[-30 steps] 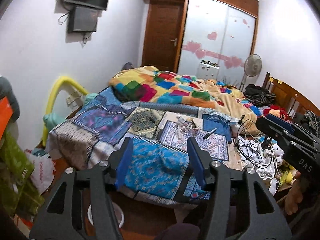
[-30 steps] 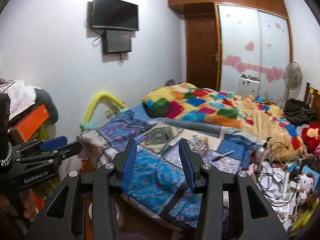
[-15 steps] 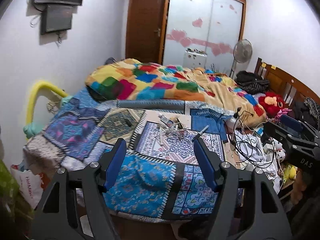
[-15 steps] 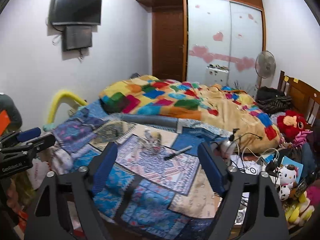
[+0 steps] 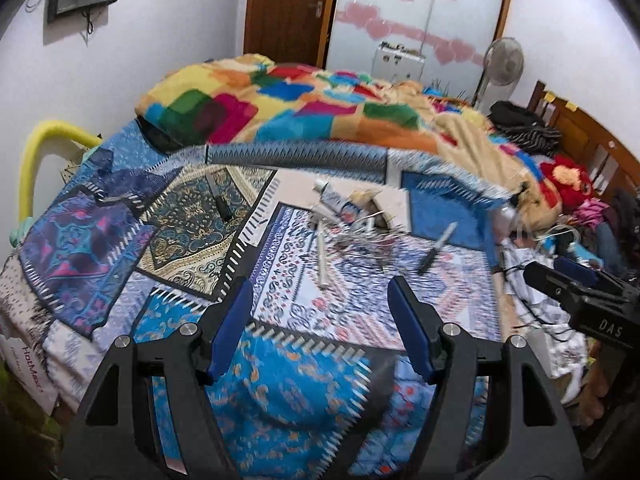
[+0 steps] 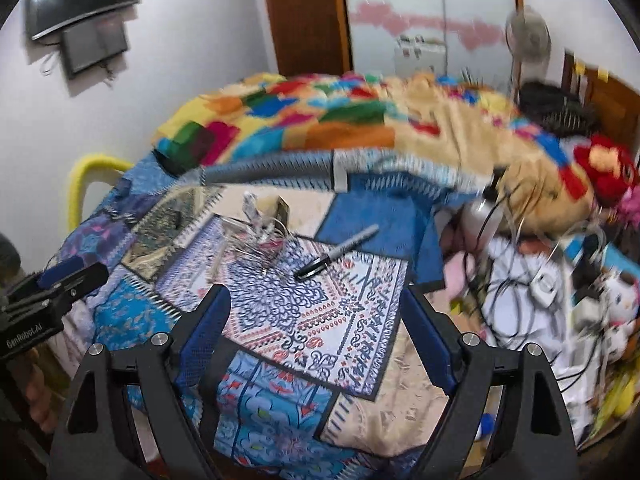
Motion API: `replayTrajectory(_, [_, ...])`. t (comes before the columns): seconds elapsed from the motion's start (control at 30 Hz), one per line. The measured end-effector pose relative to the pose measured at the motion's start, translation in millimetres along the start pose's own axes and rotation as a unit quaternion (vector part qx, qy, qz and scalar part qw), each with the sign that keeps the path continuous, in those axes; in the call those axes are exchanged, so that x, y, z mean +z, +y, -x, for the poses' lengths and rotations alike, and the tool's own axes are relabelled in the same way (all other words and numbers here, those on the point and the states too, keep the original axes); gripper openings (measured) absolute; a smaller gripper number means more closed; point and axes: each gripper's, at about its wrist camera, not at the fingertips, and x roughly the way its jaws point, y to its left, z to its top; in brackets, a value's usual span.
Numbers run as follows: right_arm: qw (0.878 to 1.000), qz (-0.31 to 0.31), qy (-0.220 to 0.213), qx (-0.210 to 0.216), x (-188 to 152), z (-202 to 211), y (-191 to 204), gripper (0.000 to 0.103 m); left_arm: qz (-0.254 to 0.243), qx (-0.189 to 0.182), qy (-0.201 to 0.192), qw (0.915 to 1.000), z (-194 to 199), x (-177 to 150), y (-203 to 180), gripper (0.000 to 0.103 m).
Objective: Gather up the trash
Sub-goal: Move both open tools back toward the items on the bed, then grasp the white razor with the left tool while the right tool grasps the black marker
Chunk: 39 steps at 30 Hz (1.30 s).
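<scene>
A small heap of trash (image 5: 352, 216) lies on the patterned bed cover: a crumpled tube, wrappers and thin wires, with a white stick (image 5: 321, 258) beside it. It also shows in the right wrist view (image 6: 260, 224). A black-and-silver marker (image 6: 338, 252) lies to its right, seen too in the left wrist view (image 5: 438, 246). My left gripper (image 5: 322, 300) is open and empty, above the bed's near edge, short of the heap. My right gripper (image 6: 316, 312) is open wide and empty, short of the marker. Each gripper shows in the other's view, the right one (image 5: 580, 300) and the left one (image 6: 48, 300).
A colourful quilt (image 5: 304, 112) covers the far half of the bed. Tangled cables and chargers (image 6: 532, 280) and soft toys (image 6: 604, 168) crowd the right side. A yellow foam tube (image 5: 40, 152) and a white bag (image 5: 28, 364) are at the left. A fan (image 5: 502, 62) stands at the back.
Both grippers have moved forward and over the bed, closer to the trash heap and marker. Both have opened wider than a second ago.
</scene>
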Motion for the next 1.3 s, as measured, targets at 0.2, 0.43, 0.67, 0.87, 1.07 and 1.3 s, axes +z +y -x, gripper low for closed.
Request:
replayTrajectory(0.2, [0.998, -0.031, 0.044, -0.016, 5, -70, -11, 0.084, -0.011, -0.006, 0.032, 0.9994, -67, 2, 5, 0.069])
replayTrajectory(0.43, [0.996, -0.06, 0.067, -0.025, 14, -125, -17, 0.064, -0.039, -0.003, 0.051, 0.9979, -122, 8, -3, 0.049])
replayTrajectory(0.67, [0.995, -0.07, 0.061, -0.041, 17, -146, -1, 0.06, -0.023, -0.015, 0.076, 0.9968, -153, 9, -3, 0.021])
replayTrajectory(0.87, [0.994, -0.046, 0.063, -0.073, 12, -155, 4, 0.048, -0.036, 0.006, 0.07, 0.9969, -159, 10, -11, 0.019])
replayTrajectory(1.07, [0.994, -0.022, 0.068, -0.082, 6, -152, -6, 0.036, -0.025, 0.013, 0.078, 0.9966, -160, 11, -10, 0.008])
replayTrajectory(1.3, [0.995, -0.011, 0.072, -0.061, 3, -146, -19, 0.017, -0.013, 0.005, 0.084, 0.9964, -146, -1, -1, 0.008])
